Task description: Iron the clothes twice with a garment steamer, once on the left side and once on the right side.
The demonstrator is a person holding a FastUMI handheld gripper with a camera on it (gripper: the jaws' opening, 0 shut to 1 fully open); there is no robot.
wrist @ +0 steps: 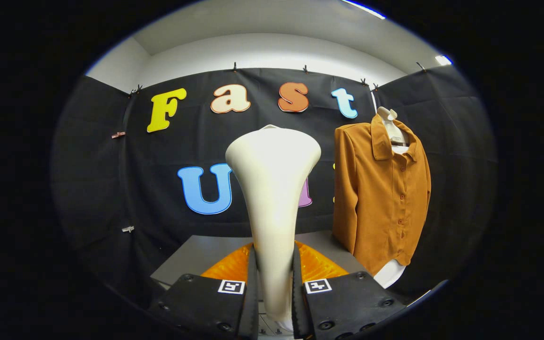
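Observation:
A cream garment steamer (273, 189) stands upright between my fingers, its wide head flaring above them. My gripper (274, 278) is shut on the steamer's narrow handle, with both fingers pressing its sides. Beyond the fingers and to the right, a brown button-up shirt (383, 193) hangs on a white hanger form (391, 127), facing me with its front buttoned. The steamer's head is apart from the shirt, to its left. The steamer hides the space straight ahead.
A grey table (196, 257) lies just beyond the fingers, below the steamer. The shirt's hem hangs over the table's far right corner, with a white base (390, 273) showing under it. Black cloth walls close in the back and both sides.

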